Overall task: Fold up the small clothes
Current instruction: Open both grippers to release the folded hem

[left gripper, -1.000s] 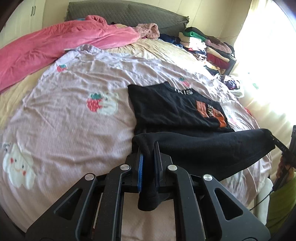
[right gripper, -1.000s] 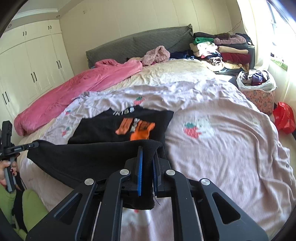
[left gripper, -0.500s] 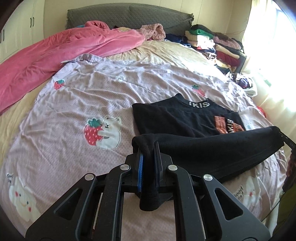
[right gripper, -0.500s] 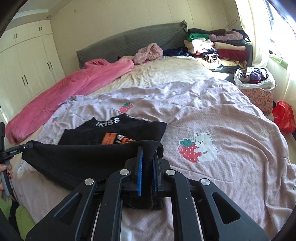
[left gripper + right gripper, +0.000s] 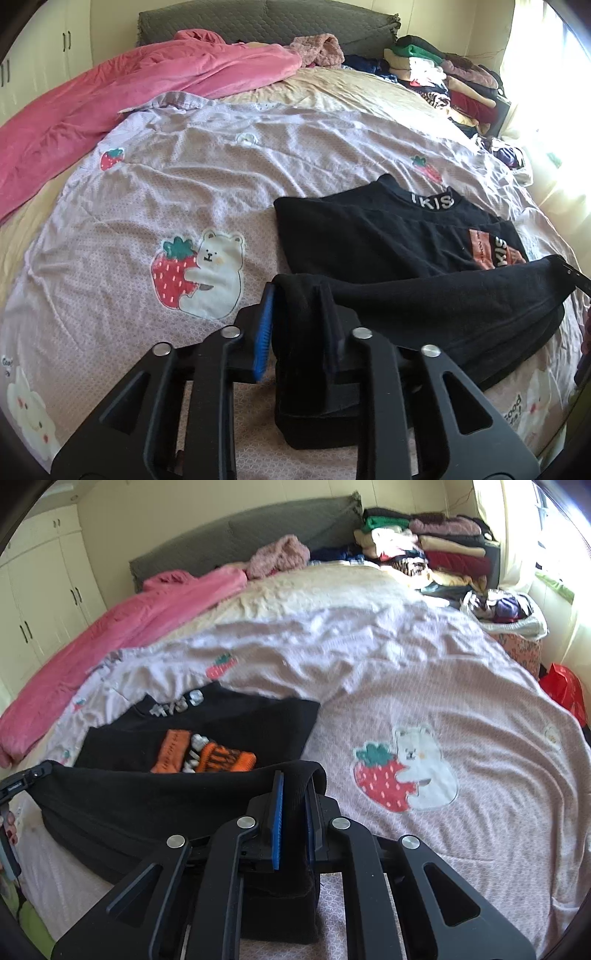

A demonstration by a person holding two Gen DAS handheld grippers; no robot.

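While left gripper jaws have just been opening around black shirt hem, right gripper jaws clamped on it

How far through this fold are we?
Partway. The black top lies flat on the bedspread. Its hem is lifted toward the collar: right gripper clamped on, left gripper just opening around it. Left: lay it down, release, finish folding.

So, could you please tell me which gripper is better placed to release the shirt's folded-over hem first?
Left, probably: the left gripper has just been opening, the hem loose between its jaws, while the right gripper is clamped on its corner.
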